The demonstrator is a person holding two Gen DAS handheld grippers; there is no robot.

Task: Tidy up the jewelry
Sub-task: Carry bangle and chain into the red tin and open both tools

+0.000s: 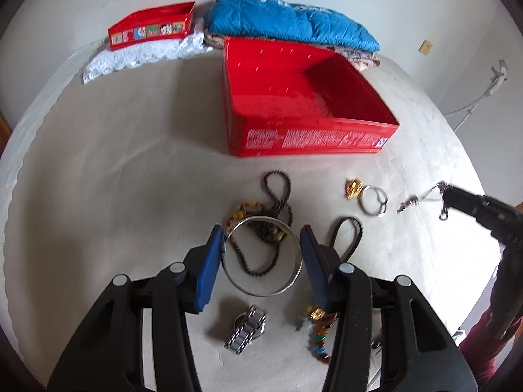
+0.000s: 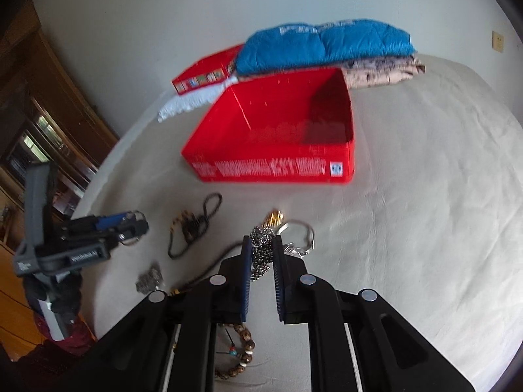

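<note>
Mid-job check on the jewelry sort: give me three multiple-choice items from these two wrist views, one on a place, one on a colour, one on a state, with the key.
1. Where does the silver bangle lie?
A. Inside the big box
B. On the bed between the left gripper fingers
C. On the blue quilt

2. What colour is the large open box?
A. Red
B. Green
C. White

3. What is the right gripper doing?
A. Standing wide open and empty
B. Closed on a silver chain
C. Closed on the bangle

Key: 1 B, the left wrist view shows the bangle ringed on the bedcover between the blue pads. 2 A, both views show red walls. 3 B, the right wrist view shows the chain bunched between the pads.
</note>
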